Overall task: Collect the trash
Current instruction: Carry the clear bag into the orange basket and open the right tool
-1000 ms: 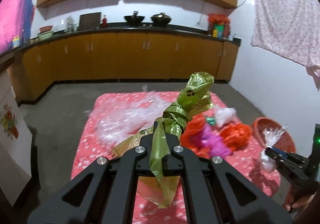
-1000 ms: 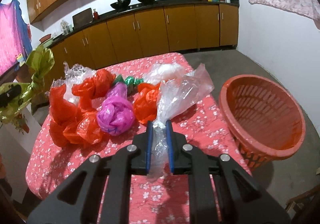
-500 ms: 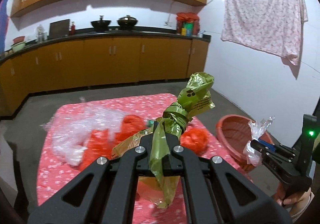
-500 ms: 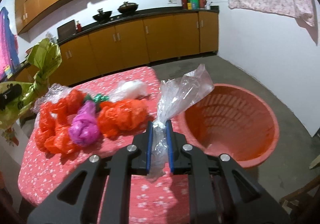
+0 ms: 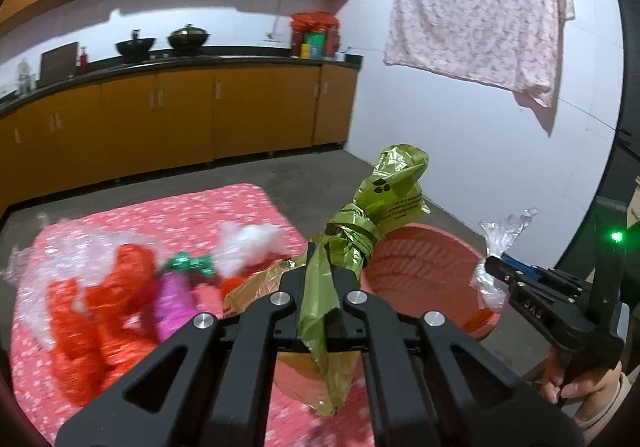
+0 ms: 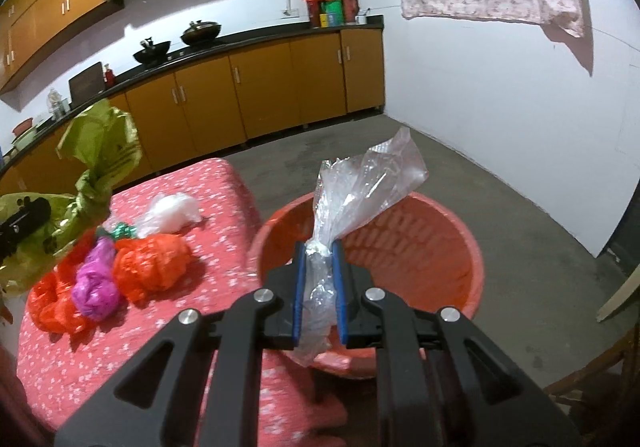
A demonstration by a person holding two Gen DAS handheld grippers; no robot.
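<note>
On the left, a table under a red flowered cloth point(image 6: 120, 347), strewn with crumpled bags — orange ones point(image 6: 150, 263), a magenta one point(image 6: 94, 285), a white one point(image 6: 172, 213), a scrap of green foil point(image 6: 122, 233). Further along, the left gripper point(image 5: 320, 287), clamped tight on a knotted olive-green bag point(image 5: 384, 195), bag raised clear of the table, its twisted top over the near rim of the basket. Just past the table edge, on the concrete floor, a red plastic basket point(image 6: 460, 247). On the right, the right gripper point(image 6: 320, 283), blue pads pinching a clear plastic bag point(image 6: 360, 187) — bag hanging above the basket's mouth, apart from its wall. Behind, orange kitchen cabinets point(image 6: 260, 87); far right, a pink cloth point(image 5: 480, 7) on the white wall.
</note>
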